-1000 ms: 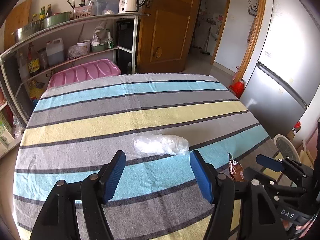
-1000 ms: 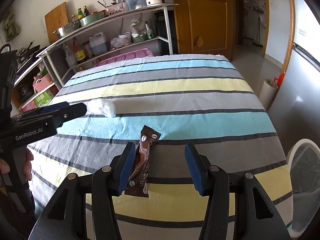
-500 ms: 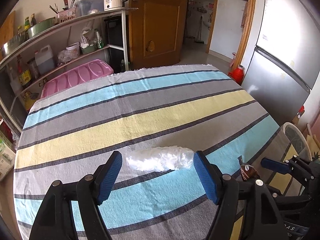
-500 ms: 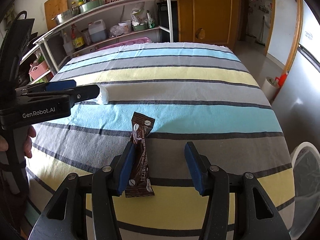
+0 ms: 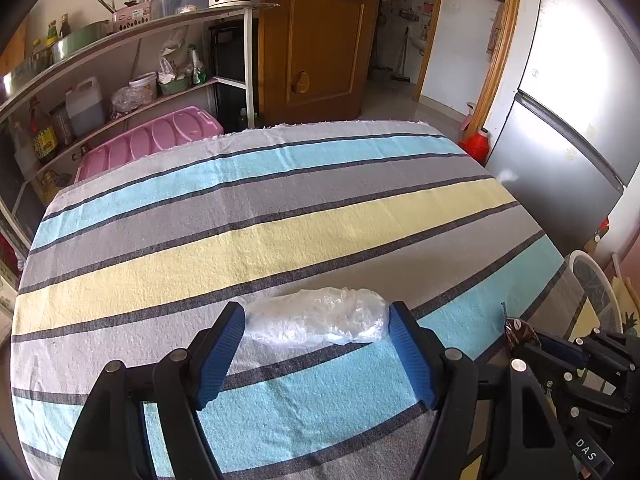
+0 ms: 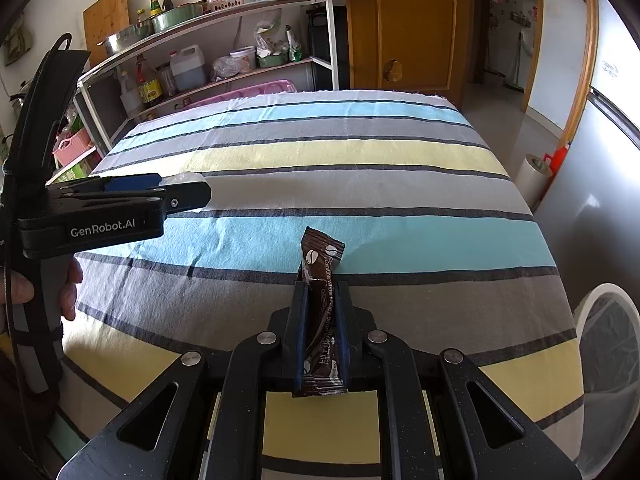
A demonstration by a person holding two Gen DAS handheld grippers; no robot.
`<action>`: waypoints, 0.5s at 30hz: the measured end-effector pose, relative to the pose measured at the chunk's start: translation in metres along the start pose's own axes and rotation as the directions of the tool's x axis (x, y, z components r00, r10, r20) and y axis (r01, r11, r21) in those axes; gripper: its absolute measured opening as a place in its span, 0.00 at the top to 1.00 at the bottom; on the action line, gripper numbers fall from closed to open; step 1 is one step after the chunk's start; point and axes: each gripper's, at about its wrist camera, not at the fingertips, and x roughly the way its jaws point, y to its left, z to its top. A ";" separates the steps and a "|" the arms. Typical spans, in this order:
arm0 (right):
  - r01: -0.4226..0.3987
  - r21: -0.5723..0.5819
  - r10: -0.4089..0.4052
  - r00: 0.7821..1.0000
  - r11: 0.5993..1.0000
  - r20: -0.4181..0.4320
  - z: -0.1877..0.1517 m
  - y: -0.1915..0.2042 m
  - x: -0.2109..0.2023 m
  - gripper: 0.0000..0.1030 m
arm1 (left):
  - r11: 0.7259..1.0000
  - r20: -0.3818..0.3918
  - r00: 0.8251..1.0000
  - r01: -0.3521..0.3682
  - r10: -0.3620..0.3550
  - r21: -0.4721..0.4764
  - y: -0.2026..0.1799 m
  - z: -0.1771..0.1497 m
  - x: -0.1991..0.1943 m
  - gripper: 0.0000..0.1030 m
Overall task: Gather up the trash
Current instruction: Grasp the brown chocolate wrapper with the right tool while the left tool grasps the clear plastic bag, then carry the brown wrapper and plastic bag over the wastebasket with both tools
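Indoors, striped tablecloth (image 5: 280, 240), metal shelves (image 6: 224, 12), wooden door (image 5: 316, 40), fridge (image 5: 568, 128).

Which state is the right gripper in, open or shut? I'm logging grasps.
Shut: the right gripper has both blue pads pressed against the brown wrapper, which stands between them.

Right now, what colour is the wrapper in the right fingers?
Dark brown wrapper with white print, clearest in the right wrist view.

Plastic bag (image 6: 185, 178) — mostly hidden behind left gripper (image 6: 188, 196); bin (image 6: 608, 360) cut by frame edge; sachet (image 6: 324, 320) print partly unreadable.
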 end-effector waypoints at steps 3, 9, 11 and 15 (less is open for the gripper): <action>-0.004 0.005 0.004 1.000 1.000 0.000 0.000 -0.001 0.000 0.87 | 1.000 -0.001 1.000 -0.006 0.006 0.003 -0.001 0.001 0.003 0.31; -0.008 0.014 0.008 1.000 1.000 0.003 0.000 -0.001 0.000 0.87 | 1.000 0.010 1.000 -0.029 0.029 0.008 -0.005 0.001 0.003 0.37; -0.010 0.019 0.010 1.000 1.000 0.003 0.000 -0.003 0.000 0.87 | 1.000 0.018 0.999 -0.031 0.031 0.004 -0.006 0.001 0.001 0.39; -0.018 0.027 0.017 1.000 0.999 0.013 -0.001 -0.005 -0.002 0.88 | 0.999 0.024 0.999 -0.034 0.034 0.009 -0.008 0.000 -0.005 0.39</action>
